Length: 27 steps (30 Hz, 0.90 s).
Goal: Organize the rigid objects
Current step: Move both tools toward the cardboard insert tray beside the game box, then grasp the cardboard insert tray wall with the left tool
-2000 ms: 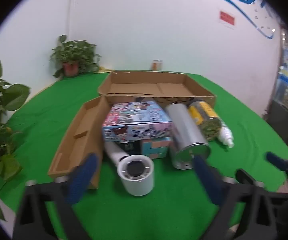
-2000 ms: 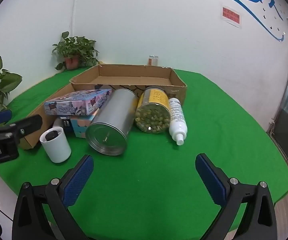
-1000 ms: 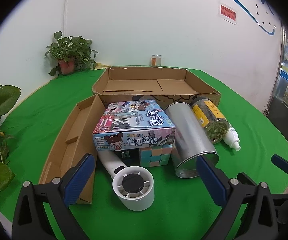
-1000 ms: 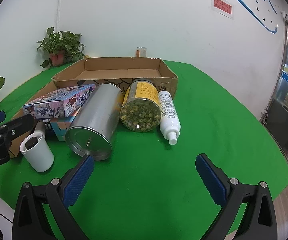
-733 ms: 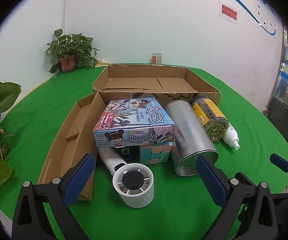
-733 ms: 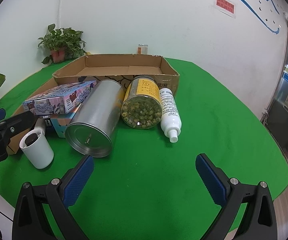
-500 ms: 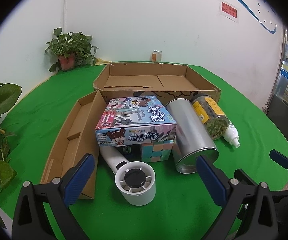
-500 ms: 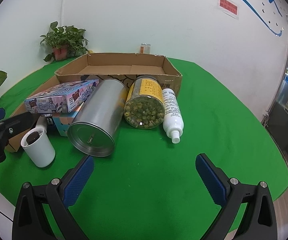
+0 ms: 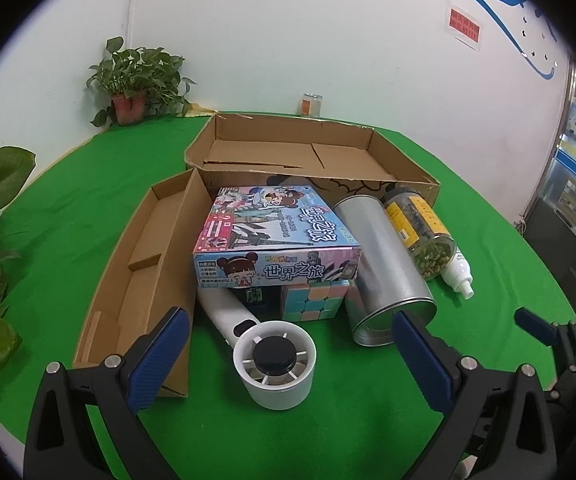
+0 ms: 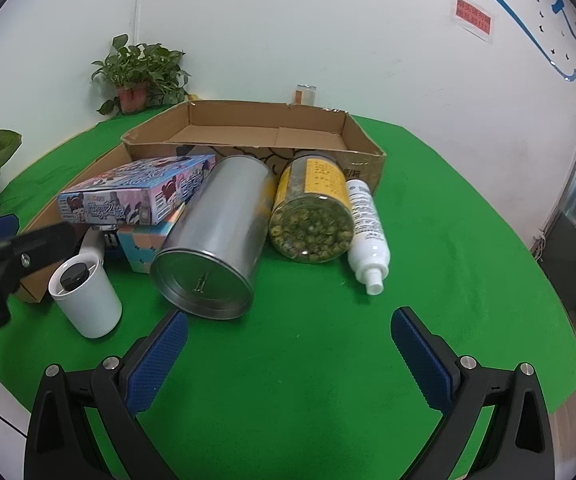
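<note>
Both tools have closed in slightly on the pile. Your left tool [image 9: 288, 354] stands wide open and empty over the handheld fan [image 9: 273, 364]; your right tool [image 10: 288, 354], likewise open and empty, faces the metal tin [image 10: 215, 240]. Nothing is boxed: the large cardboard tray [image 9: 412, 170] stays bare.

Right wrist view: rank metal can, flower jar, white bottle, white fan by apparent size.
1. Metal can
2. Flower jar
3. White fan and white bottle: look alike; the fan is nearer and partly hidden, so unranked.
</note>
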Each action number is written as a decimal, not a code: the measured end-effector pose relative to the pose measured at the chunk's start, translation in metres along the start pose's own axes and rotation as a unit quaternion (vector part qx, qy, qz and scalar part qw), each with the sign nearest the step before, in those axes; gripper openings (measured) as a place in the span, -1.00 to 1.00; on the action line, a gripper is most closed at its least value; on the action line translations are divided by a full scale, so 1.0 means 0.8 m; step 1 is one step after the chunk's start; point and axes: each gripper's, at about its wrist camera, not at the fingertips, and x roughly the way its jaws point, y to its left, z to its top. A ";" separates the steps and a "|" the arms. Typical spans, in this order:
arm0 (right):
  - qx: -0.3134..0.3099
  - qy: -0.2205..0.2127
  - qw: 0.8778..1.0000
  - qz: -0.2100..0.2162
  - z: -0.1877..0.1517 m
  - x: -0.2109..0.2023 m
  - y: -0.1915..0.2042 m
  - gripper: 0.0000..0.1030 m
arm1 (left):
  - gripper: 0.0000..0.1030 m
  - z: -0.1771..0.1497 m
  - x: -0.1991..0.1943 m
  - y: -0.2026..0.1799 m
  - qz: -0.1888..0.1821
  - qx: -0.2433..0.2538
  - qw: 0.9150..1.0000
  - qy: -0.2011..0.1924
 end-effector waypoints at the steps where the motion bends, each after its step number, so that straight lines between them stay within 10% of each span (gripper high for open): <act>1: -0.002 0.001 1.000 0.003 0.000 0.002 0.003 0.98 | 0.96 0.001 -0.001 0.003 -0.002 0.002 1.000 0.000; 17: -0.042 -0.004 0.978 0.205 0.046 -0.012 0.125 0.98 | 0.93 0.012 0.001 0.190 -0.030 -0.118 0.992 0.029; 27: -0.073 0.032 0.973 0.217 0.087 -0.002 0.235 0.52 | -0.18 -0.024 0.061 0.221 -0.107 -0.160 0.974 0.116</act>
